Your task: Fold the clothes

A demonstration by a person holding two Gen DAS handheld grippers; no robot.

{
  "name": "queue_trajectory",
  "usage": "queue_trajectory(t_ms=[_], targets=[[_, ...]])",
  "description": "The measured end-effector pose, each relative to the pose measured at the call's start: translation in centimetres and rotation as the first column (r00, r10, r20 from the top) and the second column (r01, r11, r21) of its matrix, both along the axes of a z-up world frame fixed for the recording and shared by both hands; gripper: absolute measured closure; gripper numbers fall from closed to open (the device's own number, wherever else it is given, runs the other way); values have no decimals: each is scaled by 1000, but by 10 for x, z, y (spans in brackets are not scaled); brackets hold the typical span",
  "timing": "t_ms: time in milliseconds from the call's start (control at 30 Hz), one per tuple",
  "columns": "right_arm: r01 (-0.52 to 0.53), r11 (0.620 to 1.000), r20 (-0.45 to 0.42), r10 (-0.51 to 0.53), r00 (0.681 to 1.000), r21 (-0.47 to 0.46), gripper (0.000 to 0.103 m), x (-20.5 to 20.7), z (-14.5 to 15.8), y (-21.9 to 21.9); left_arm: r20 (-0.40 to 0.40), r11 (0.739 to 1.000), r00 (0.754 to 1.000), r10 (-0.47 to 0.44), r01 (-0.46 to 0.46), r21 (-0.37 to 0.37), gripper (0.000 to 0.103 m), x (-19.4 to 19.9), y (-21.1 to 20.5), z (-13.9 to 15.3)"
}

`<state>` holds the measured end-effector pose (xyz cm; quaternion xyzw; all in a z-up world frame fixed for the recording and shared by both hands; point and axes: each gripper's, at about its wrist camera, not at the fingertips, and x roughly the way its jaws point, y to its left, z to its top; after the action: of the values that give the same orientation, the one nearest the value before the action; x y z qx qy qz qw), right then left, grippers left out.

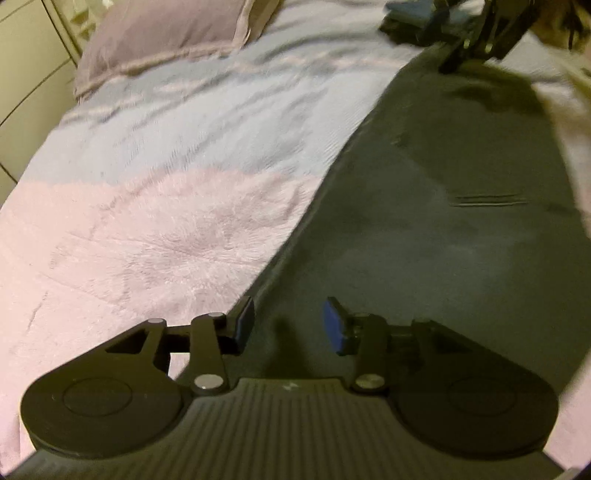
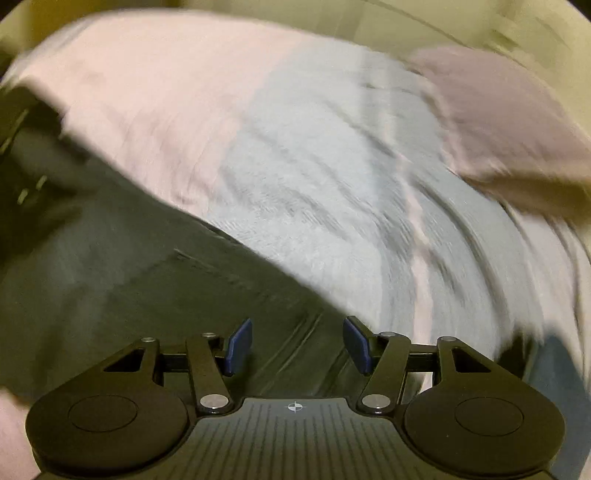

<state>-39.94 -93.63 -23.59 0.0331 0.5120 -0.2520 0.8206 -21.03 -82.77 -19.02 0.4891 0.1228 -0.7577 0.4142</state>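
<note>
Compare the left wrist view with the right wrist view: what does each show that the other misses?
Only the left wrist view shows the left gripper, jaws open and empty, up close, and the right gripper far off. Only the right wrist view shows the right gripper up close, open and empty; it is heavily blurred. Both share the dark garment spread on the pink and blue blanket, and the mauve pillow.

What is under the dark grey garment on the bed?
The dark grey garment lies flat on the pink and pale blue bedcover, which shows around its edge. Anything beneath its middle is hidden.
</note>
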Motion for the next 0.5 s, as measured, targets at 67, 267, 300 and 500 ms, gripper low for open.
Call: queue_trajectory(t_ms=[67, 267, 300, 500], targets=[[-104, 993, -22, 105, 994, 47, 45, 8, -11, -22, 52, 1000, 999, -7, 5, 28, 66, -6, -17, -13], [-166, 957, -8, 173, 985, 238, 51, 9, -43, -60, 93, 988, 993, -67, 54, 143, 85, -7, -36, -30], [-147, 955, 8, 150, 989, 256, 62, 7, -44, -61, 90, 985, 993, -77, 62, 163, 89, -6, -37, -30], [-121, 959, 47, 113, 993, 258, 87, 2, -24, -65, 109, 993, 992, -67, 56, 100, 101, 3, -40, -13]])
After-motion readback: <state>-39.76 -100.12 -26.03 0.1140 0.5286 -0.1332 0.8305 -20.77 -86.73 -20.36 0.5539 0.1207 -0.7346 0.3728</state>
